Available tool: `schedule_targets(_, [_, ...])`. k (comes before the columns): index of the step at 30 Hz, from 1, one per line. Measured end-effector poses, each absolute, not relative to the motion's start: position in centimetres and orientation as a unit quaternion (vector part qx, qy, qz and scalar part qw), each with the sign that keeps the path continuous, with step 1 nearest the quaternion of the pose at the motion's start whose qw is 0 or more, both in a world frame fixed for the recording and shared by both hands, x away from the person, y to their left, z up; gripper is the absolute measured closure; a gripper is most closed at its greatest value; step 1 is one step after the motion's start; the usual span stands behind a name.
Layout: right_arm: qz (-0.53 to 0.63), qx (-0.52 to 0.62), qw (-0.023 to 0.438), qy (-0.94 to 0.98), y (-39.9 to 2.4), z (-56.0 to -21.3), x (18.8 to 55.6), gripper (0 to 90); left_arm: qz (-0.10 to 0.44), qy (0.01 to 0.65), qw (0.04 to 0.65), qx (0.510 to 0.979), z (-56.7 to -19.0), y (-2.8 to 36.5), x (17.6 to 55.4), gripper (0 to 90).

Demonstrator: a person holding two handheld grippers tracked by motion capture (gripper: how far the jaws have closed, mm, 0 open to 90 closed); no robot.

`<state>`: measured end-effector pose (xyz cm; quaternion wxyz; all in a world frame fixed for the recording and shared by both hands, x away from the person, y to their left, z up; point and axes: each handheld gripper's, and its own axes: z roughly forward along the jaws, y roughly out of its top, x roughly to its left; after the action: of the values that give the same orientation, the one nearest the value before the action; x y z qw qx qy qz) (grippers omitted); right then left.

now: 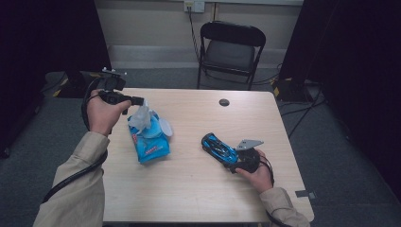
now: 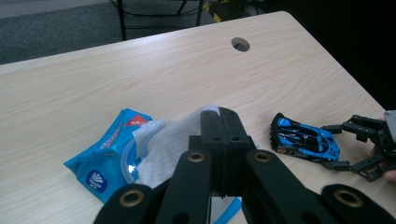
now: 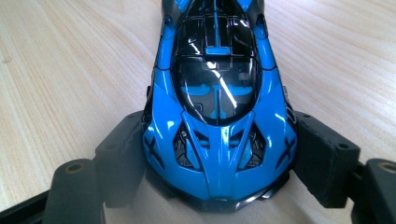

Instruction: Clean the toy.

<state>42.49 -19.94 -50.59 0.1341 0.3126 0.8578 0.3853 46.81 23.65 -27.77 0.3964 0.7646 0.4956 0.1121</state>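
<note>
A blue pack of wet wipes [image 1: 152, 145] lies on the left half of the wooden table [image 1: 198, 189], its lid flipped open. A white wipe [image 1: 142, 116] stands up out of it, and my left gripper [image 1: 138, 100] is shut on the wipe's top, above the pack. In the left gripper view the wipe [image 2: 163, 144] hangs from the closed jaws [image 2: 219, 116] over the pack [image 2: 105, 161]. A blue and black toy car [image 1: 218, 146] rests on the table at the right. My right gripper [image 3: 219, 161] is shut on its sides, with one pad [image 3: 123, 154] against each flank of the car [image 3: 217, 93].
A black folding chair [image 1: 230, 47] stands behind the table's far edge. A round cable hole [image 1: 224, 102] sits in the tabletop near that edge. Dark curtains hang at both sides, and cables lie on the grey floor at the right.
</note>
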Motion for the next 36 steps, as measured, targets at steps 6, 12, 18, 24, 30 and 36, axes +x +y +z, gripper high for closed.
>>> schedule_targets(6, [0.385,0.313,0.134,0.858,-19.9,-50.6,42.5,25.3,0.113,0.485,0.409,0.765,-26.3,23.2,46.8,90.0])
schedule_targets(12, [0.385,0.313,0.135,0.858,-20.0,-50.6,42.4,25.3,0.114,0.473,0.422,0.765,-24.8,22.3,46.6,90.0])
schedule_targets(18, [0.385,0.313,0.135,0.858,-20.0,-50.6,42.4,25.3,0.106,0.448,0.434,0.774,-23.7,20.8,45.8,90.0])
schedule_targets(24, [0.385,0.313,0.135,0.858,-20.0,-50.6,42.4,25.2,0.088,0.42,0.44,0.789,-24.2,18.6,44.9,90.0])
schedule_targets(30, [0.385,0.313,0.135,0.858,-20.0,-50.6,42.4,25.3,0.059,0.407,0.44,0.798,-26.2,16.8,44.2,90.0])
schedule_targets(36, [0.385,0.313,0.135,0.858,-20.0,-50.6,42.4,25.3,0.029,0.387,0.439,0.811,-28.3,14.8,43.3,90.0])
